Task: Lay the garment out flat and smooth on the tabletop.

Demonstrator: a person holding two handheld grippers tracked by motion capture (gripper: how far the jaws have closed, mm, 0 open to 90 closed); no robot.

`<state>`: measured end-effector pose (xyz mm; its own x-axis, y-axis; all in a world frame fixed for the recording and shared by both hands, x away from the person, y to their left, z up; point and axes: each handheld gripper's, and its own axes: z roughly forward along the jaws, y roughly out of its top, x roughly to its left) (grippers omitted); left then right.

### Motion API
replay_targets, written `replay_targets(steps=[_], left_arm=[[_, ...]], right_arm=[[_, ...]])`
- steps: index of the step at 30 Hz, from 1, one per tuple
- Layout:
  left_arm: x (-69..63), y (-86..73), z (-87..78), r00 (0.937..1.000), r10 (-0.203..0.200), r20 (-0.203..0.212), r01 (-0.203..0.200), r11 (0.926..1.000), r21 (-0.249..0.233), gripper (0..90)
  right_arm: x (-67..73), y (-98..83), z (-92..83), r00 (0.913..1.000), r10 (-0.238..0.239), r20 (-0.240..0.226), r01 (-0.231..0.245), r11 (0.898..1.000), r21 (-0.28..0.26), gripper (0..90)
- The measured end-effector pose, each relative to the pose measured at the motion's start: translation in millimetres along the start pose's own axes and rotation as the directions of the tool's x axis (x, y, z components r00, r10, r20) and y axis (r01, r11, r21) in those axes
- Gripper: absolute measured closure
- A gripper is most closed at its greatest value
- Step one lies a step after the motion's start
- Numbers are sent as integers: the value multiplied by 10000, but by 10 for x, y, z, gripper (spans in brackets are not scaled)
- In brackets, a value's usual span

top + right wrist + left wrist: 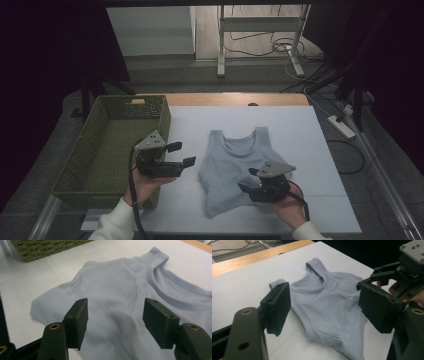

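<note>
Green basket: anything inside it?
The green woven basket looks empty: its floor and far wall with a handle slot are bare. The left hand-held gripper, jaws open, hides the near right corner, so that part cannot be checked.

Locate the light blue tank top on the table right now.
In the high view, the light blue tank top lies flat on the white table, right of the green basket, between both grippers.
</note>
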<state>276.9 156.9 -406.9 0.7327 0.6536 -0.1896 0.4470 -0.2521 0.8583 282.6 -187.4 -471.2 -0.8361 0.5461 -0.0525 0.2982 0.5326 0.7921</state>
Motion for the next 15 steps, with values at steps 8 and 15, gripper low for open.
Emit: replay_targets(steps=[8, 15], left_arm=[[-8, 2, 1, 10000, 93, -8, -93, 10000, -11, 265], [-19, 5, 1, 9999, 135, -10, -135, 9999, -10, 264]], right_arm=[[-7, 171, 268, 9998, -159, -92, 160, 9998, 103, 377], [-39, 262, 458, 9997, -212, -90, 215, 9991, 359, 378]])
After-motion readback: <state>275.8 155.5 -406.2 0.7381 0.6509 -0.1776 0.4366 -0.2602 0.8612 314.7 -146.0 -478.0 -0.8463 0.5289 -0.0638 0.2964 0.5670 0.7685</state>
